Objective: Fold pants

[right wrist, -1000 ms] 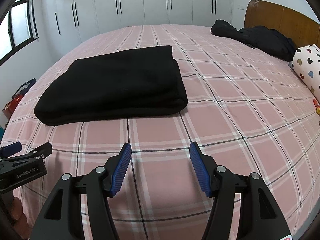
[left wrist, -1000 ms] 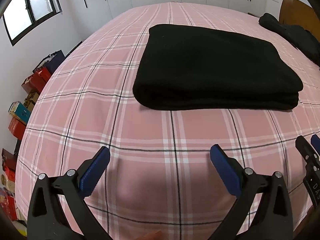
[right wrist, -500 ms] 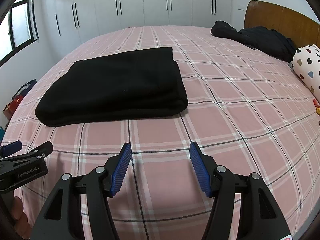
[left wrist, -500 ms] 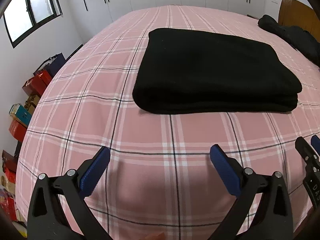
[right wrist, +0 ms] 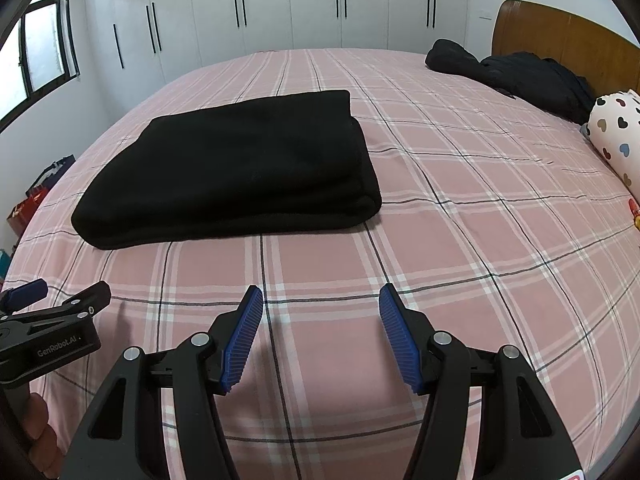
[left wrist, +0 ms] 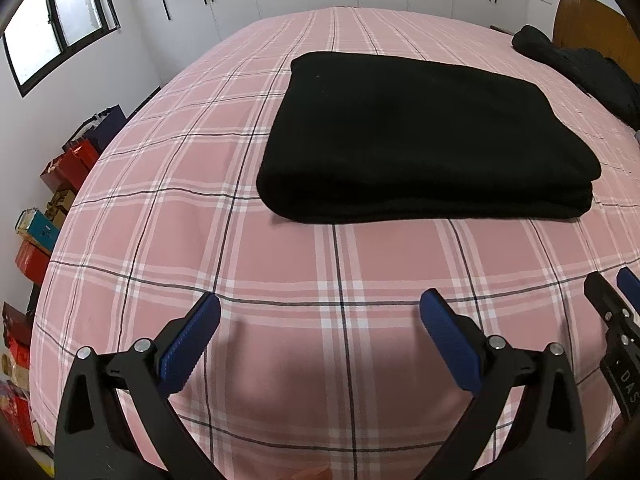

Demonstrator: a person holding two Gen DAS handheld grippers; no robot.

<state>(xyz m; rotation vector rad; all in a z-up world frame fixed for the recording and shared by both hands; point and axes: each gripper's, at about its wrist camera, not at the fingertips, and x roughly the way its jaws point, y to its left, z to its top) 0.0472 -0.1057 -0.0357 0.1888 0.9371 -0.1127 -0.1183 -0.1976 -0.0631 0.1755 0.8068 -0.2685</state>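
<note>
From the left, our left gripper [left wrist: 320,316] hung with its blue pads wide apart, holding nothing, well short of the black fleece pants [left wrist: 424,136], which lay folded into a thick rectangle on the pink plaid bedsheet [left wrist: 160,240]. Our right gripper [right wrist: 321,304] sat spread and empty too. We reckoned folding looked pretty much done, so next was maybe just tidying edges; the only readable writing was "GenRobot.AI" on the left gripper's body.

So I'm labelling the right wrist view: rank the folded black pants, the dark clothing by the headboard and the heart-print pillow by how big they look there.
1. Pants, by far the largest.
2. Dark clothing, though it lies farther away, so its true size is unsure.
3. Pillow, smallest, but cut off by the image edge.
</note>
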